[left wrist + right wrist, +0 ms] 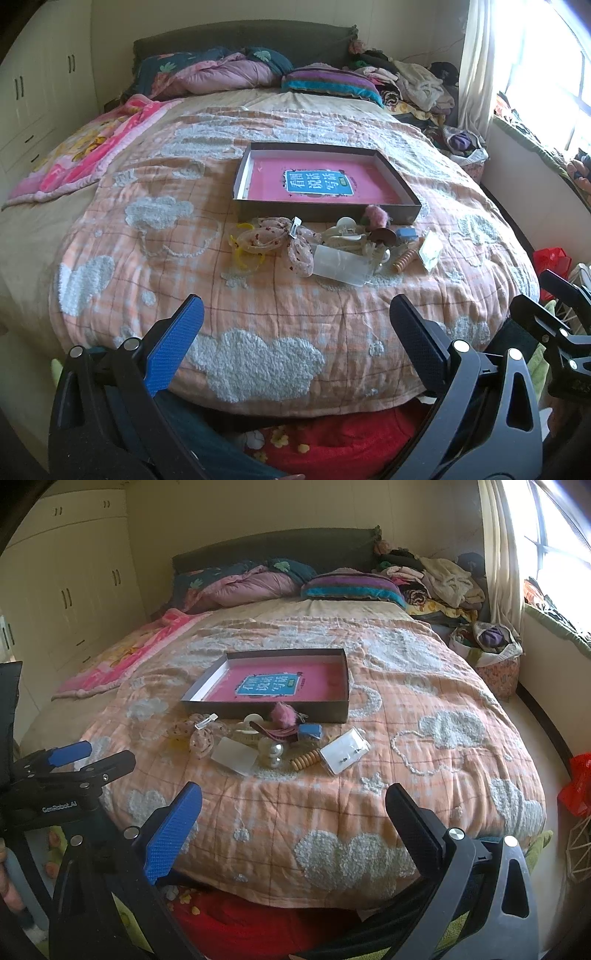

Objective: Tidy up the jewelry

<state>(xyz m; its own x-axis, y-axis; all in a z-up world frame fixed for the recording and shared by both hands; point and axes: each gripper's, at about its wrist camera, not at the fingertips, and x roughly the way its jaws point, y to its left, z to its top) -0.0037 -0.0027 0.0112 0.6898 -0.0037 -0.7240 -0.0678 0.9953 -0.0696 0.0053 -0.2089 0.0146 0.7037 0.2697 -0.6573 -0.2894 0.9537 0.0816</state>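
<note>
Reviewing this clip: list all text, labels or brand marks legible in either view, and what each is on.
"GenRobot.AI": white print on the left hand-held gripper body, seen in the right wrist view.
"看图说话写话": large white characters on the blue panel of the pink book lying in the box.
Smaller print on the book: too small to read.

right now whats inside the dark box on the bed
Only a pink book with a blue title panel lies flat in the dark box. Whatever is under the book is covered.
</note>
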